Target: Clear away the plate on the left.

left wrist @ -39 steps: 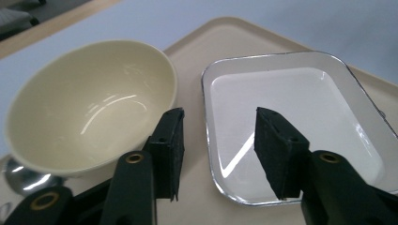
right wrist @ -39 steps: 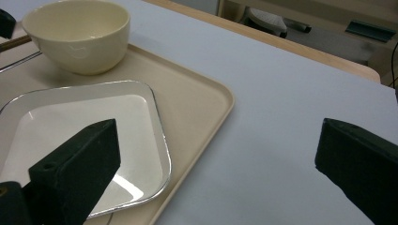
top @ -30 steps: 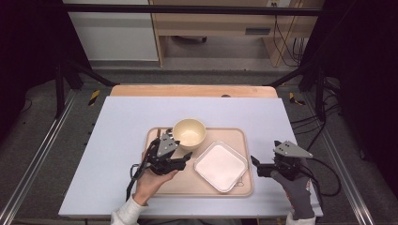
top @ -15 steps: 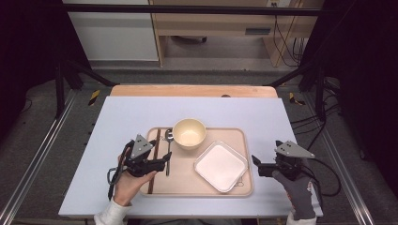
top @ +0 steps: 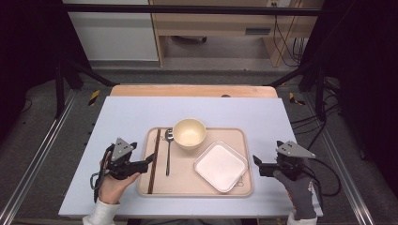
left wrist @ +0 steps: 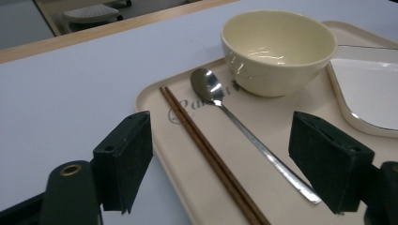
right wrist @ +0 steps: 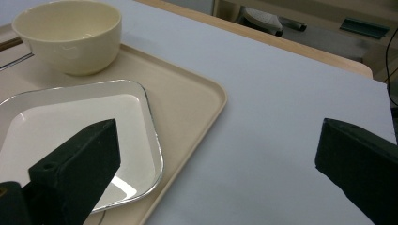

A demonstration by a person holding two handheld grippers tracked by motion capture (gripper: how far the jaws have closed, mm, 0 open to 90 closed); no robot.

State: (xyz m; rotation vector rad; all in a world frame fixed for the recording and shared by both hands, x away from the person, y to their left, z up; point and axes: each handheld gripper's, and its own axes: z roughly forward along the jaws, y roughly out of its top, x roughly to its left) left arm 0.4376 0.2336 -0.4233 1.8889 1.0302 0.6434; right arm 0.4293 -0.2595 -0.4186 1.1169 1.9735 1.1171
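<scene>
A beige tray point(top: 197, 191) lies on the pale blue table top. It carries brown chopsticks point(top: 157, 139) at its left, a metal spoon point(top: 168, 154), a cream bowl point(top: 189, 133) and a white square plate point(top: 220, 166). My left gripper point(top: 148, 164) hovers at the tray's left edge. Its jaws have just been opening and now stand wide, gripping nothing. In the left gripper view point(left wrist: 223, 136) the chopsticks point(left wrist: 197, 136) and spoon point(left wrist: 209, 86) lie on the tray beyond the jaws. My right gripper point(top: 258, 166) rests open on the table just right of the tray.
A wooden strip point(top: 192, 90) borders the table's far side. Bare table top surrounds the tray, widest at the far left point(top: 126, 117) and far right point(top: 263, 117). Black frame rails point(top: 42, 150) run along both sides of the table.
My left gripper has drawn back leftward from beside the bowl to the tray's left edge, uncovering the spoon and chopsticks. My right gripper has stayed put.
</scene>
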